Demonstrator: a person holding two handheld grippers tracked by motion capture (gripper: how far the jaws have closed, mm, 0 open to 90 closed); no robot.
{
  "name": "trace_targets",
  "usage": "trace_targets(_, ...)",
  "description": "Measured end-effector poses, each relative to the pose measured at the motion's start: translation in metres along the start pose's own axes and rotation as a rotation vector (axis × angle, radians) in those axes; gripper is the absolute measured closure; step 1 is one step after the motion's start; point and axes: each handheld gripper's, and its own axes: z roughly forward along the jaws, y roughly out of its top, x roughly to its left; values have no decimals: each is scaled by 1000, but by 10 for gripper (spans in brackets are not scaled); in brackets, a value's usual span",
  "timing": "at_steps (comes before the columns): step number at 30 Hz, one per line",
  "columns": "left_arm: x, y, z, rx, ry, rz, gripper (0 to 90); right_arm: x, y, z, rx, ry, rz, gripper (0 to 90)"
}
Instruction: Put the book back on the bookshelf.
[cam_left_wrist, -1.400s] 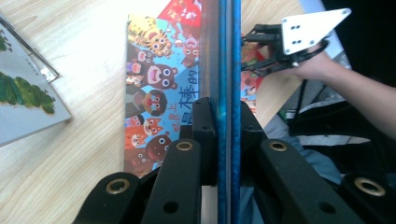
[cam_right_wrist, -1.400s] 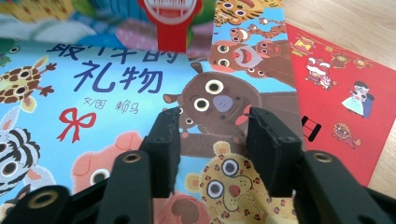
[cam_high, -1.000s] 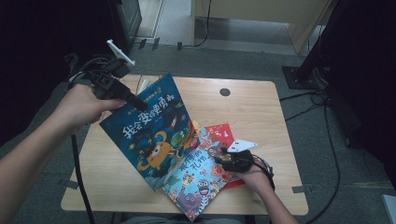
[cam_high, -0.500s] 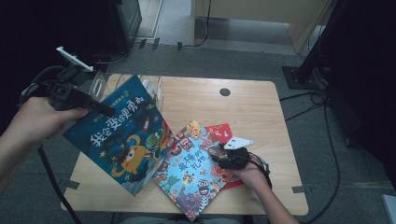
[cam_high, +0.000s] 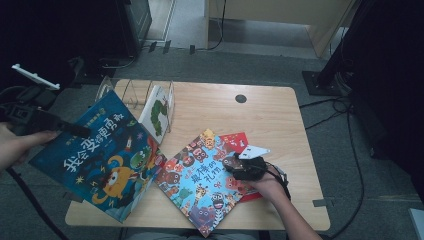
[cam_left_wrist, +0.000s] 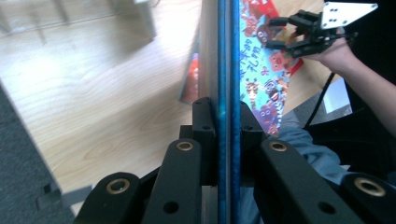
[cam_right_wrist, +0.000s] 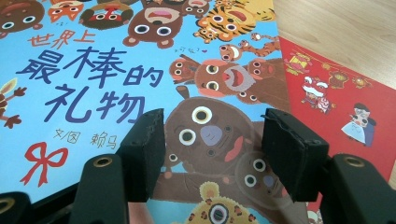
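Observation:
My left gripper (cam_high: 80, 132) is shut on the top edge of a large dark-blue picture book (cam_high: 107, 160), which hangs tilted over the table's left edge. In the left gripper view the jaws (cam_left_wrist: 223, 119) clamp the book's thin edge (cam_left_wrist: 224, 56). My right gripper (cam_high: 229, 163) rests over a light-blue animal book (cam_high: 200, 185) lying flat, with a red book (cam_high: 240, 141) under it. Its jaws have just been opening and stand open (cam_right_wrist: 217, 149) above the light-blue cover (cam_right_wrist: 93, 70), gripping nothing. The red book (cam_right_wrist: 336, 93) shows to the right.
A wire book rack (cam_high: 131, 92) stands at the table's back left, and a white book (cam_high: 159, 112) leans in it. The wooden table (cam_high: 280, 120) has a black round hole (cam_high: 241, 98) near its far edge. Cables run across the floor at the right.
My left gripper has carried the dark-blue book leftward, off the other books and past the table's left edge, uncovering the rack and the white book. The right hand has stayed in place.

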Motion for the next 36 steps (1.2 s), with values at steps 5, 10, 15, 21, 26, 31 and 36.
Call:
trace_targets(5,13,-18,-12,-50,1,-28,841,0,0,0,-2,0,-3,392)
trace_targets(10,26,-36,-25,-74,3,-56,841,0,-1,0,-5,2,-5,391)
trace_targets(15,38,-45,-34,-87,28,-97,841,0,-1,0,-6,4,-5,391)
trace_targets(21,58,-46,-36,-103,69,-146,840,-1,-1,1,-10,6,-9,393)
trace_targets(26,68,-40,-33,-112,80,-172,840,-1,-1,1,-10,6,-9,393)
trace_targets(31,76,-27,-30,-125,102,-197,840,-1,-1,1,-11,6,-9,393)
trace_targets(36,81,-11,-31,-142,130,-220,840,-1,-1,1,-12,8,-10,393)
